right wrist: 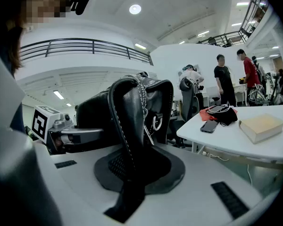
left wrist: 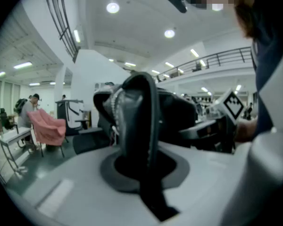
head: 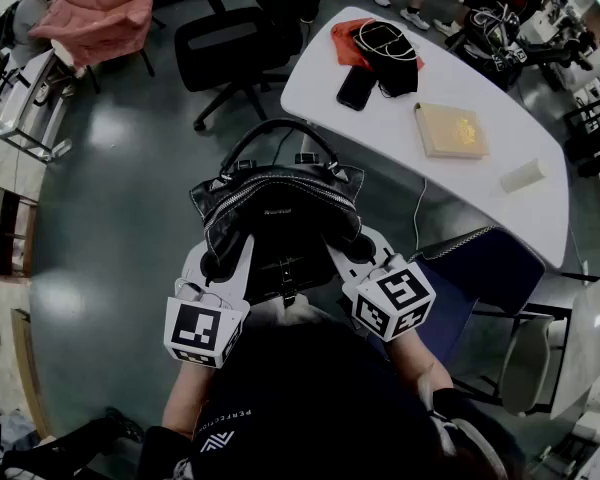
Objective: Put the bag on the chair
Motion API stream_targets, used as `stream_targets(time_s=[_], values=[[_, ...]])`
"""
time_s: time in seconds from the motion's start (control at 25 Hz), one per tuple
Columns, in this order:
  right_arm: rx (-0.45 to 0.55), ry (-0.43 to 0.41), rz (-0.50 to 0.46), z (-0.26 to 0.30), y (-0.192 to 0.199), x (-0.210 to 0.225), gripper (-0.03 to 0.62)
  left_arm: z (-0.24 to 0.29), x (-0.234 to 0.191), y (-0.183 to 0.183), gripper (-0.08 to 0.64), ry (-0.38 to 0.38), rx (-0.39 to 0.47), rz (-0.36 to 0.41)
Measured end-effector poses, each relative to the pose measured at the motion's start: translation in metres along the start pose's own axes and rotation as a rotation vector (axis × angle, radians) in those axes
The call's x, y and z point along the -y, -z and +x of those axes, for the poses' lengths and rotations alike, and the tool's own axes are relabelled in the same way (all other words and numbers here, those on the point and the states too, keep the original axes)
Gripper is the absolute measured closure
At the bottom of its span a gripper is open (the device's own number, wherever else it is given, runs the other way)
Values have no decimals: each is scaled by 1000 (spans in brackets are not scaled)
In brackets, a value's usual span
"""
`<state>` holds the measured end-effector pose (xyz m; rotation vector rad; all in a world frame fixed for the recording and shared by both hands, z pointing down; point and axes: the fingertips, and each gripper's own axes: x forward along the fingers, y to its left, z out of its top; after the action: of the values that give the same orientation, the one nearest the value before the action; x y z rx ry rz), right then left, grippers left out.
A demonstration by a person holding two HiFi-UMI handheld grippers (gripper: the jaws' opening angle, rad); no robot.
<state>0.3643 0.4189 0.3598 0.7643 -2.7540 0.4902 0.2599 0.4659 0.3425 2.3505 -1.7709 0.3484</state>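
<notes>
Bag (head: 278, 208) is held off the floor, near centre, clamped at both ends: L gripper (head: 223, 258) & R gripper (head: 352, 248), jaws pinched on leather. Carry step seems underway. Next: bag to be taken to chair (head: 225, 53), far, left of table (head: 500, 178), then lowered onto seat.

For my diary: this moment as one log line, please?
left gripper: shut on bag | right gripper: shut on bag | bag: not on black chair

A white table (head: 460, 183) stands ahead and right of the right gripper (head: 352, 248), bearing a black phone (head: 356, 87), a tan book (head: 450, 130) and a red cloth (head: 345, 40).
</notes>
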Motion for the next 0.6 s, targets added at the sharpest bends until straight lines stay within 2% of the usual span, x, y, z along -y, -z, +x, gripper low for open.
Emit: stream_targets(time_s=[0.16, 0.6], values=[[2, -5, 13, 3, 1, -1, 552, 1, -3, 1, 523, -11, -7, 18], [-36, -28, 46, 12, 11, 5, 552, 6, -6, 13, 523, -30, -43, -13]])
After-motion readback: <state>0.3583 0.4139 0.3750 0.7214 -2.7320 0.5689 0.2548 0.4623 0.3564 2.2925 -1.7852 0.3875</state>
